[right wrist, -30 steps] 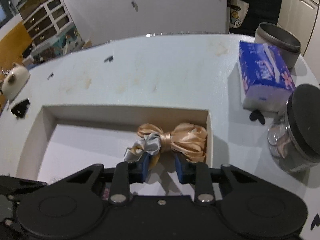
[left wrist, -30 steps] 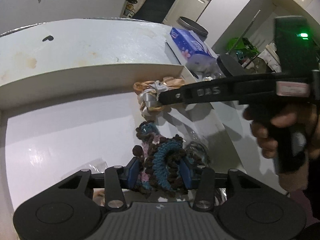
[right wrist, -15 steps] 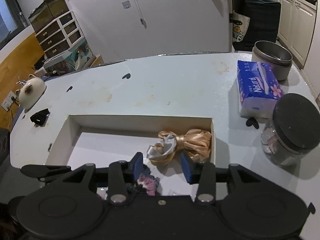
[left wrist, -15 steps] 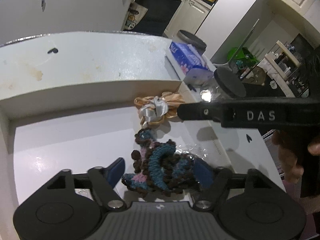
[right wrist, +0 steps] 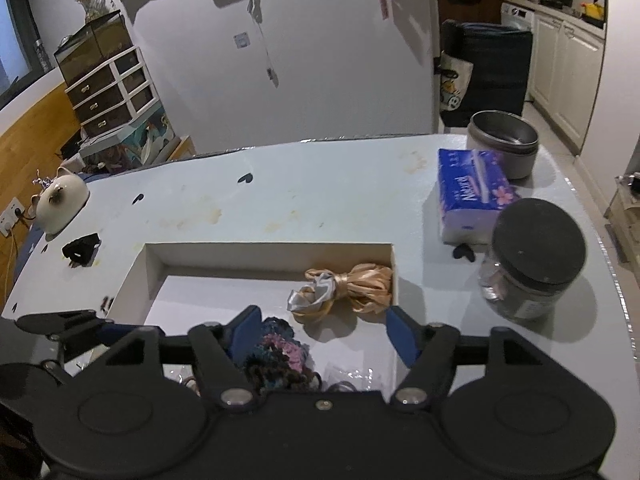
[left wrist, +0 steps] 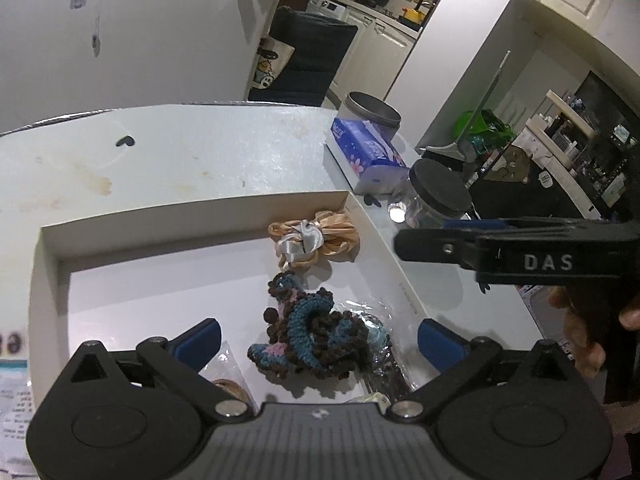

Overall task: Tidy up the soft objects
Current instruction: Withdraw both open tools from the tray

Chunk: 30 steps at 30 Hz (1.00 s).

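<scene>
Crocheted scrunchie (left wrist: 312, 336) and satin bow (left wrist: 316, 238) lie inside the white box (left wrist: 192, 216); my left gripper (left wrist: 318, 340) and right gripper (right wrist: 324, 330) are both opening, gripping nothing.

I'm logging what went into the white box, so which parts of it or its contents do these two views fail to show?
- Near part of the white box: both views, covered by the gripper bodies.
- Clear plastic wrappers and a brownish item: left wrist view, mostly under the crocheted piece and the left gripper.
- Crocheted piece, right wrist view: largely behind the right gripper.
</scene>
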Motion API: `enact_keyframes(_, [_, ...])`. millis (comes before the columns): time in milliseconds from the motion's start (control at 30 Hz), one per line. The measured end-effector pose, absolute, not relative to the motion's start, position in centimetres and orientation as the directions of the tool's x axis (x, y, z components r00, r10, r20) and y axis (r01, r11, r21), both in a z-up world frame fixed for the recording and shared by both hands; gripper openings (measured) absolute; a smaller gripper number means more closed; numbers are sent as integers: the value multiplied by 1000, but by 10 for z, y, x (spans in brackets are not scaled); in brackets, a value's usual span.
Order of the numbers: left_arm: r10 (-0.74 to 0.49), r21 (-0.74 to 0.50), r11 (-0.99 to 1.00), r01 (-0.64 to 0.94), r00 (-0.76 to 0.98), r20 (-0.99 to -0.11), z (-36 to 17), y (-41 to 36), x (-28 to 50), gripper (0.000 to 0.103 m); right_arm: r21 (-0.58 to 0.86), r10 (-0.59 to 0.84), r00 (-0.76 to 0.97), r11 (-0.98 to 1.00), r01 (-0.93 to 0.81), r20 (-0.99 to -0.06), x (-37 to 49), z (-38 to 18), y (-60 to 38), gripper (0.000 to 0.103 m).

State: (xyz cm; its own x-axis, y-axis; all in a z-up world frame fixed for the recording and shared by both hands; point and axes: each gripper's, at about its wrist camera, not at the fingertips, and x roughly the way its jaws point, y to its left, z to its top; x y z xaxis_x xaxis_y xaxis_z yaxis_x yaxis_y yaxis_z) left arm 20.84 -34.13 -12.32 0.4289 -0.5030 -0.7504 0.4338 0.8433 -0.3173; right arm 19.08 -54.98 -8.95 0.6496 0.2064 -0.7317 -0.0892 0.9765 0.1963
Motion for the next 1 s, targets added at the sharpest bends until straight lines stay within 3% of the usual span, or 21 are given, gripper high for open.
enact_keyframes(1000, [-373, -235, 926, 295, 636, -675, -92, -293, 137, 103, 111, 92, 758, 993, -26, -646, 77, -72, -546, 103])
